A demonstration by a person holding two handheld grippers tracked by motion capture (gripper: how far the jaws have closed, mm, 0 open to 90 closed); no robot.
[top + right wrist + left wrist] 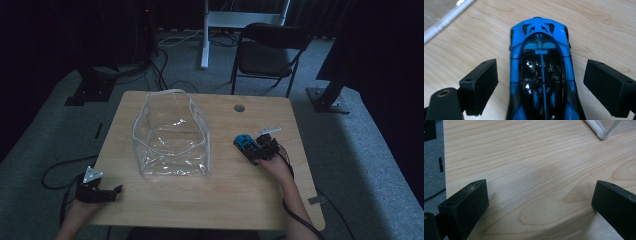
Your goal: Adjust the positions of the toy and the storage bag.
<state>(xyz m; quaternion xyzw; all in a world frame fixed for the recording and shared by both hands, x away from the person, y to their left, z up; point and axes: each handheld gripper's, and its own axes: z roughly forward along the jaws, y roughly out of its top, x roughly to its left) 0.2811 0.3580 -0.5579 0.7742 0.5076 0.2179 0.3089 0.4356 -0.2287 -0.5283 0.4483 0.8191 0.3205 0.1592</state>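
While the left gripper rests spread wide at the table's seven o'clock corner, the right gripper straddles the blue toy car, jaws apart, untouching.

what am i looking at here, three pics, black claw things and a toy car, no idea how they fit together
A person sits at a wooden table with a hand-held two-jaw gripper in each hand. The high view looks down from above; the other two pictures come from cameras riding on the grippers, looking along their black jaws. On the table stand a clear plastic bag, open at the top, and a blue toy car. The right gripper has its jaws open on either side of the car, with gaps, so nothing is held yet. The left gripper rests open over bare wood near the table's corner.
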